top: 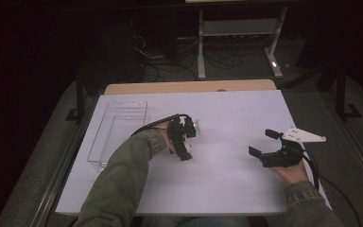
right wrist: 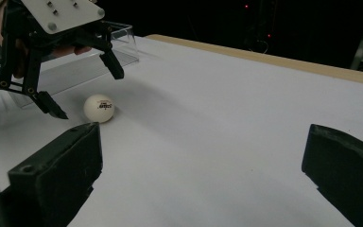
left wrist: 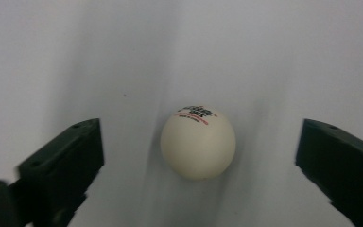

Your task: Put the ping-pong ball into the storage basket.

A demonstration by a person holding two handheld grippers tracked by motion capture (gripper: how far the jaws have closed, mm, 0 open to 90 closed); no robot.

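Note:
A cream table-tennis ball [left wrist: 198, 144] with a small printed logo rests on the white table cover [top: 227, 184]. My left gripper [left wrist: 199, 139] points down over it, jaws wide apart, one on each side of the ball and neither touching it. From the right gripper view the ball [right wrist: 99, 108] lies on the sheet just below the left gripper [right wrist: 90, 94], between its spread fingertips. In the high view the left gripper [top: 185, 142] sits mid-table and largely covers the ball. My right gripper [top: 261, 142] rests open at the right, nothing between its jaws.
A clear plastic tray [top: 123, 103] lies at the table's far left, beyond the left hand. The wooden table edge [top: 189, 87] runs along the back. Past it, a metal stand [top: 238, 28] and cables sit on the dark floor.

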